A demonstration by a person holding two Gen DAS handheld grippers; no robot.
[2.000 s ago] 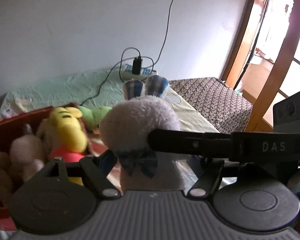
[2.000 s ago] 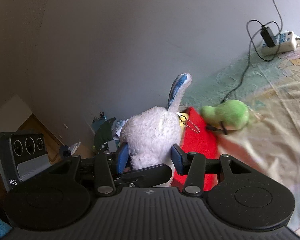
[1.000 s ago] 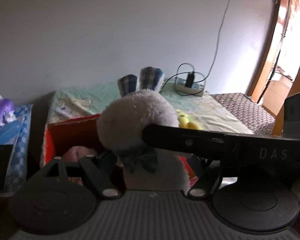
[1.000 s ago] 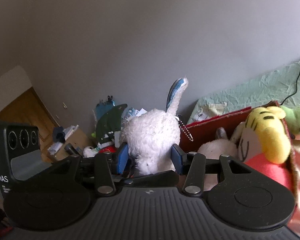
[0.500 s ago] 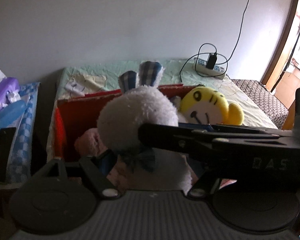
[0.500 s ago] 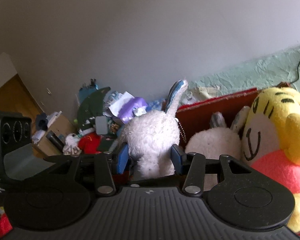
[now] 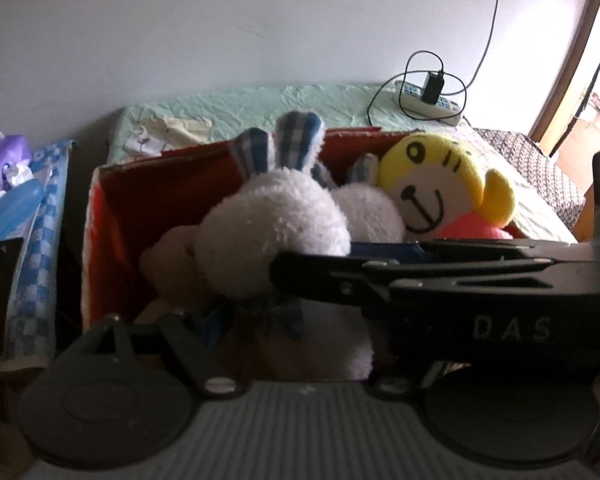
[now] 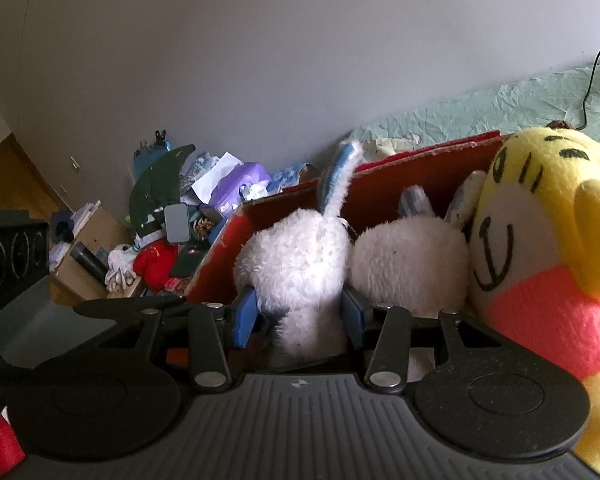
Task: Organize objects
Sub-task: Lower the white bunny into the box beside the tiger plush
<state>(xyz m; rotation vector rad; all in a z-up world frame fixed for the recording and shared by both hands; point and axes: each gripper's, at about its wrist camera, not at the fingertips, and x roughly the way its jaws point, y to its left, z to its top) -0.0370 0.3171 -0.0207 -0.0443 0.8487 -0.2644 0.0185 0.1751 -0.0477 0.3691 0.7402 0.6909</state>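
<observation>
A white plush rabbit with checked blue ears sits upright in the left part of the red box, beside another white plush and a yellow tiger plush. My right gripper is shut on the rabbit, both blue pads pressing its body. One of its black fingers crosses the left wrist view. My left gripper has the rabbit between its jaws, which are opening; the near pad stands just off the plush and the far finger is hidden.
A tan plush lies low in the box's left corner. The box stands on a bed with a green sheet and a power strip at the back. A cluttered side table with a purple tissue pack stands left.
Both grippers have swung left and come down with the rabbit, which now sits inside the red box next to the other white plush. Both views tilt further down.
</observation>
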